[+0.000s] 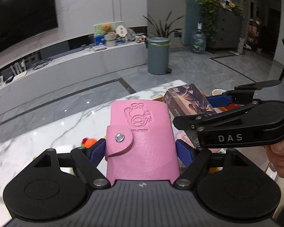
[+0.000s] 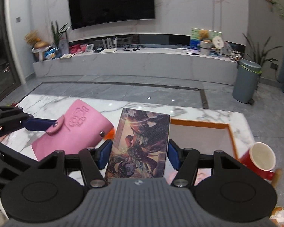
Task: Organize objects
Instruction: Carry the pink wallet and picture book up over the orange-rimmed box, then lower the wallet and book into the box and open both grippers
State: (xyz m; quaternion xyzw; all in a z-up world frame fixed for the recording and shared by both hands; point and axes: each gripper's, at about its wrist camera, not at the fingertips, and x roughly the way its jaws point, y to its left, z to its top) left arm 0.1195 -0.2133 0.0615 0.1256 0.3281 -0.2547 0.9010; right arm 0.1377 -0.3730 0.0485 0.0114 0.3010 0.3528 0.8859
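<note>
Both things are lifted above the marble counter (image 2: 198, 113), so the picking part seems done and the placing part is left. The left tool (image 1: 141, 147) is clenched on a pink card wallet (image 1: 142, 141), its blue pads pressing on both sides, and the right tool (image 2: 140, 155) grasps a box with printed artwork (image 2: 142, 143) in the same way. Taking the orange-edged tray (image 2: 202, 136) as landmark, the box hangs just left of it and the wallet further left — I judge the tray is probably where they go, but nothing is in it yet. Only the right wrist view shows the tray clearly, and a red mug (image 2: 259, 158) at its right side; the left wrist view shows the person's hand (image 1: 280, 160) behind the right tool.
</note>
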